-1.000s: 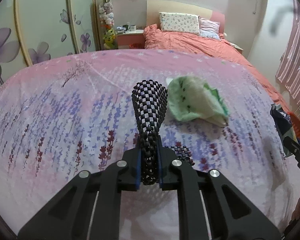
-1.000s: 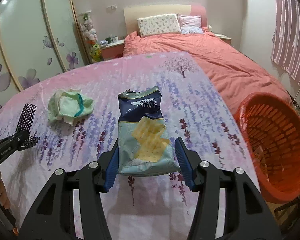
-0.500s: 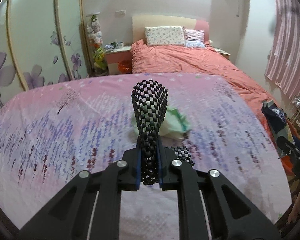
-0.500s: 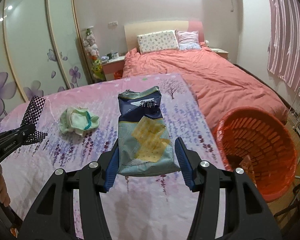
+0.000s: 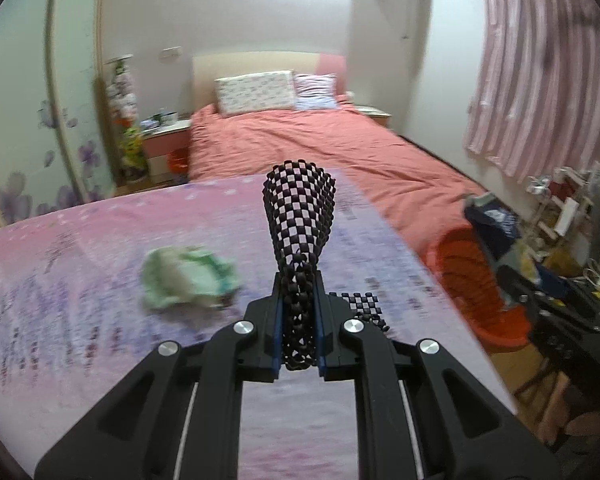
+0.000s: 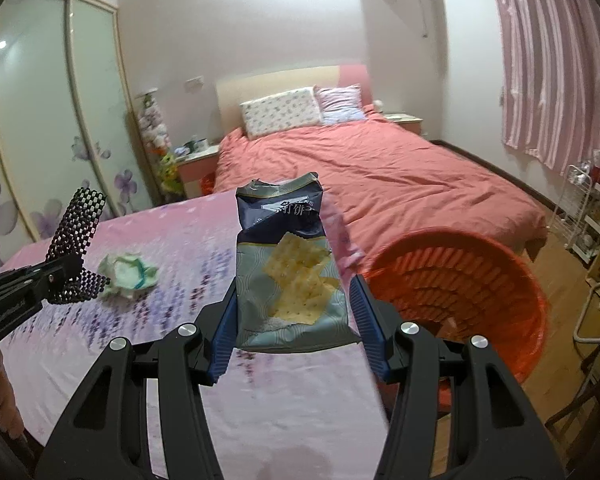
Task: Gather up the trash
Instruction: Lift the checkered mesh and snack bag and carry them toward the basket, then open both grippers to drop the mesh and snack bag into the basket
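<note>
My left gripper (image 5: 298,328) is shut on a black checkered foam net sleeve (image 5: 299,216), held upright above the table; it also shows in the right wrist view (image 6: 74,236). My right gripper (image 6: 296,320) is shut on a blue cracker bag (image 6: 286,264), held upright above the table's right edge. A crumpled green and white wrapper (image 5: 186,278) lies on the flowered tablecloth (image 5: 80,320), left of the left gripper; the wrapper also shows in the right wrist view (image 6: 128,274). An orange basket (image 6: 472,296) stands on the floor right of the table, also in the left wrist view (image 5: 472,276).
A bed with a coral cover (image 6: 380,176) lies beyond the table. A wardrobe with flower panels (image 6: 40,140) is on the left. A rack and clutter (image 5: 560,232) stand at the right under pink curtains (image 6: 560,60).
Both grippers have risen and swung right with their loads. The orange basket has come closer in the right wrist view and into the left wrist view; the green wrapper has shifted left.
</note>
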Motion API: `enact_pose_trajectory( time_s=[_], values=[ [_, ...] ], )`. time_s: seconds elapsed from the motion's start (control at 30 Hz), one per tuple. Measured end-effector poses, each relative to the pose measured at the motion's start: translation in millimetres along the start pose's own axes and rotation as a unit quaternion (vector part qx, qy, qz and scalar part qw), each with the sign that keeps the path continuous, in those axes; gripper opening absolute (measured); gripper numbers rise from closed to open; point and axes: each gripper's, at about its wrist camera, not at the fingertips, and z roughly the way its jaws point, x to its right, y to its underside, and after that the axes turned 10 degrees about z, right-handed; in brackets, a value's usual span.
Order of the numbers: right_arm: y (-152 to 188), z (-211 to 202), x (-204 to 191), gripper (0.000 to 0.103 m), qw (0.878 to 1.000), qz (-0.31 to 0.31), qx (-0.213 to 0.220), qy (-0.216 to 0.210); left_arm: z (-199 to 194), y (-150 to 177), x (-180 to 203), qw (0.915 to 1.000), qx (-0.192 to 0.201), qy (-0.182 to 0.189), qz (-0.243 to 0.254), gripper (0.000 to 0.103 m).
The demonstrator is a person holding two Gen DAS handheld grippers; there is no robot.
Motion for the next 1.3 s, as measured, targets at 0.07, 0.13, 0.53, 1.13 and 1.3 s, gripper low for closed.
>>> enact_pose_trajectory(
  time_s=[0.07, 0.13, 0.53, 1.13, 1.3],
  values=[
    [-3.1, -2.8, 13.5, 0.054, 1.0, 0.008, 0.007, 0.008, 2.3, -4.7, 13.9, 0.9998, 0.006, 0.015, 0.007, 0.013],
    [-5.6, -3.3, 24.8, 0.054, 1.0, 0.017, 0.012, 0.015, 5.8, -9.4, 30.5, 0.9993, 0.012, 0.033, 0.016, 0.013],
    [-17.8, 14.2, 103.1, 0.054, 0.994, 0.088, 0.019, 0.054, 53.5, -26.9, 126.9, 0.991, 0.0, 0.123, 0.053, 0.013],
    [-14.9, 45.7, 162.9, 0.065, 0.987, 0.146, -0.011, 0.068, 136.6, -31.0, 198.6, 0.9832, -0.05, 0.142, 0.103, 0.046],
    [-8.9, 46.0, 163.5, 0.068, 0.986, 0.147, -0.018, 0.075, 140.3, -25.2, 177.5, 0.9866, -0.059, 0.119, 0.095, 0.058]
  ],
)
